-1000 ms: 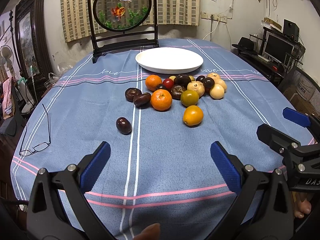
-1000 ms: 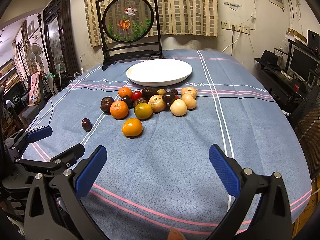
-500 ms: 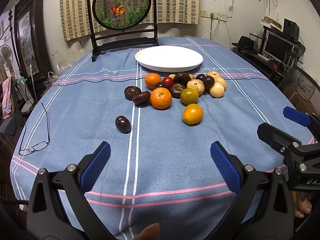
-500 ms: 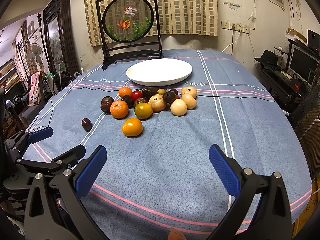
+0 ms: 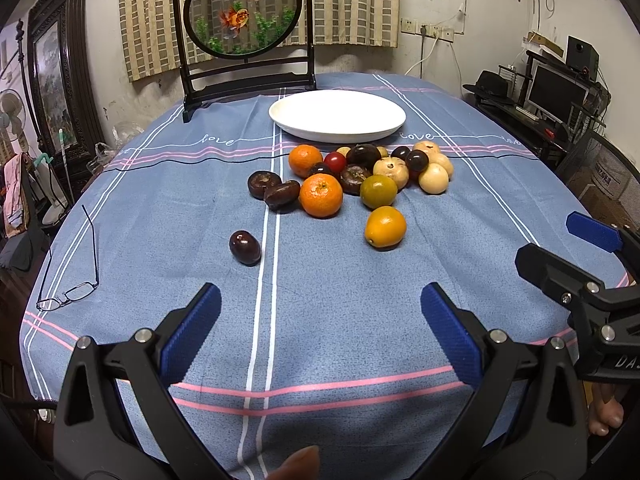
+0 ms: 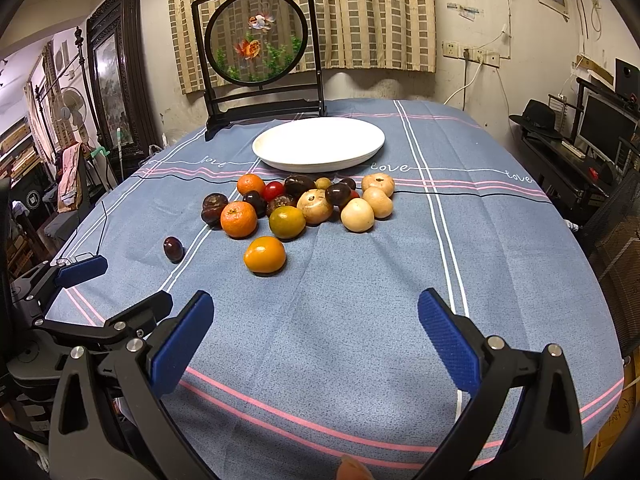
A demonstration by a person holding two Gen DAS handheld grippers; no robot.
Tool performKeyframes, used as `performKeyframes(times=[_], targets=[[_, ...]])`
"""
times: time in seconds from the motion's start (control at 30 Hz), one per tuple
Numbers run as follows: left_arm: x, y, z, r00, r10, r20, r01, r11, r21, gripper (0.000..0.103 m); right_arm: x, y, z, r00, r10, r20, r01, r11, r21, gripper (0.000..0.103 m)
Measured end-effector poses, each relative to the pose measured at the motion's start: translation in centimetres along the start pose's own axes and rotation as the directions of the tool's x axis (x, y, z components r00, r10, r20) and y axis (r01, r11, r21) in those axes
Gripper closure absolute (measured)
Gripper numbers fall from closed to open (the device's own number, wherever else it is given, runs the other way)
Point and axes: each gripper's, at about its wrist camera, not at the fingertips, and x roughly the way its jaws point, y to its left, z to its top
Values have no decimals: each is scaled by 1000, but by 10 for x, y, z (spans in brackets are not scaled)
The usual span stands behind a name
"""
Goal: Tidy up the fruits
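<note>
A pile of fruit lies mid-table: oranges (image 5: 321,195), a green-yellow citrus (image 5: 378,191), pale round fruits (image 5: 433,178), dark fruits (image 5: 282,194) and a red tomato (image 5: 334,162). A yellow-orange fruit (image 5: 385,227) and a dark plum (image 5: 245,247) lie apart, nearer me. An empty white plate (image 5: 338,115) sits behind the pile. My left gripper (image 5: 320,322) is open and empty over the near cloth. My right gripper (image 6: 314,330) is open and empty, to the right of the left one. The same pile (image 6: 296,208) and plate (image 6: 319,143) show in the right wrist view.
A blue striped cloth (image 5: 340,300) covers the table. Glasses (image 5: 70,284) lie near the left edge. A black-framed round goldfish screen (image 5: 244,36) stands at the back. A desk with monitor (image 5: 556,92) is at the right, furniture at the left.
The left gripper has tilted or edged slightly forward, so the fruit sits a touch lower in its view. The right gripper has barely moved. Both stay open.
</note>
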Motion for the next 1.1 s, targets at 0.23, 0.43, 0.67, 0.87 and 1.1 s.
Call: performKeyframes(times=[0.23, 0.43, 0.67, 0.87, 1.1], targets=[[2, -1, -1, 1000, -1, -6, 1, 1000, -1, 2, 2, 1, -1, 1000, 0, -3, 0, 1000, 5, 1], [2, -1, 0, 1000, -1, -8, 1, 1000, -1, 2, 2, 1, 0, 1000, 0, -3, 0, 1000, 4, 1], [7, 1, -2, 1000, 0, -6, 0, 1000, 16, 2, 7, -1, -1, 1000, 25, -16, -25, 1000, 11, 1], [24, 29, 0, 999, -23, -34, 22, 999, -35, 2, 26, -26, -7, 968, 235, -85, -219, 962, 163, 1], [44, 46, 4, 991, -102, -82, 99, 994, -37, 2, 58, -66, -19, 814, 579, -42, -479, 711, 514, 1]])
